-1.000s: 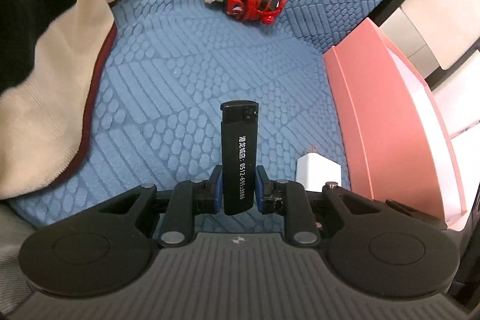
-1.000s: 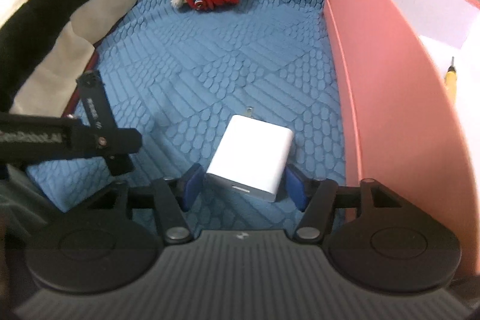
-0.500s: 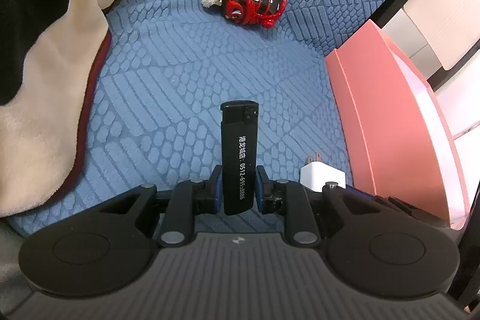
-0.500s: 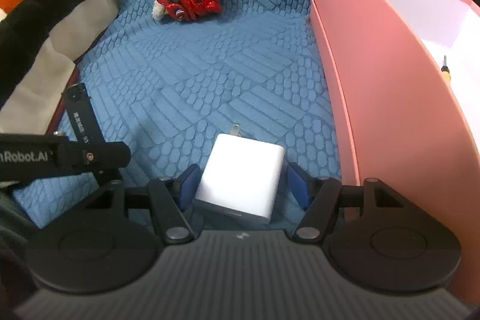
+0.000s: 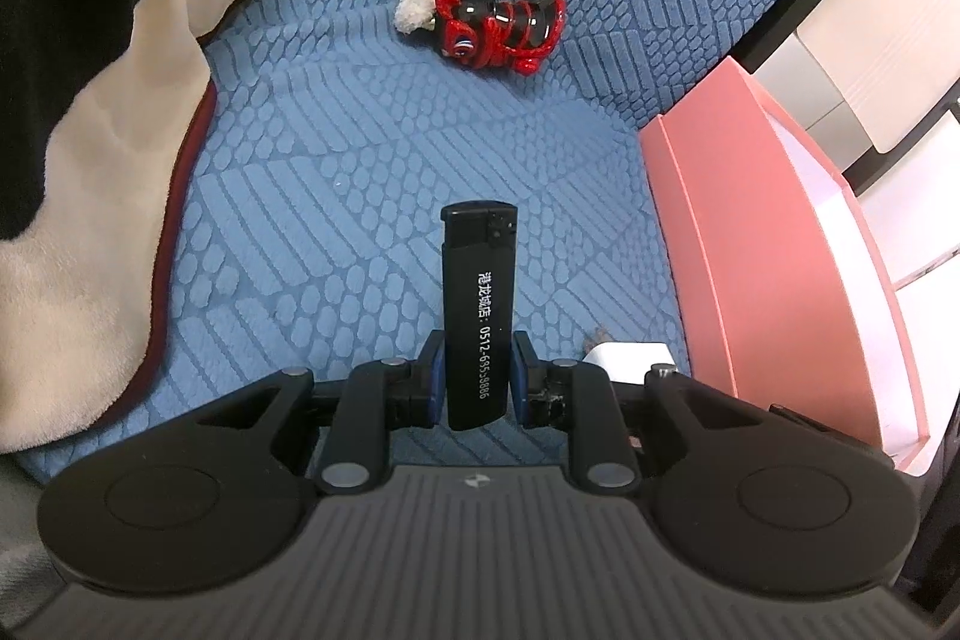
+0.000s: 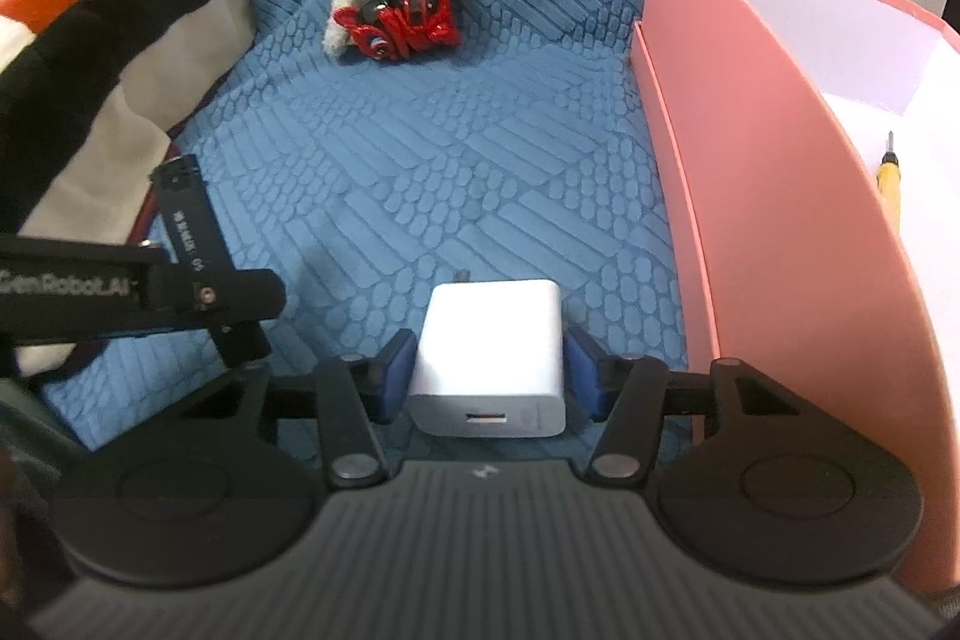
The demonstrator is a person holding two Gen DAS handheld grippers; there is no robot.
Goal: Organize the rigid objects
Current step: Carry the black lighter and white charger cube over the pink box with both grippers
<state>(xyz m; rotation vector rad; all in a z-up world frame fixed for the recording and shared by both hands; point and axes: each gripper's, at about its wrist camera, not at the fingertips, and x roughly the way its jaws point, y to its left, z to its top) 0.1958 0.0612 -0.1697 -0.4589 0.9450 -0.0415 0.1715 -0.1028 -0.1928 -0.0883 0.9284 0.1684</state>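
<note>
Closing since before, right tool [image 6: 487, 367] around white charger [image 6: 489, 355], pads not yet pressing; left tool [image 5: 478, 373] clenched on lighter [image 5: 478, 310], ready for pink box [image 6: 780, 196].

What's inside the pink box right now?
In the right wrist view, the pink box shows a white interior with a yellow-handled tool lying in it. The box's near wall hides most of the floor, so anything else inside cannot be seen.

Glossy black plastic lighter [image 5: 478, 316] — matt white charger [image 6: 489, 358], ribbed blue cloth [image 5: 372, 172].
</note>
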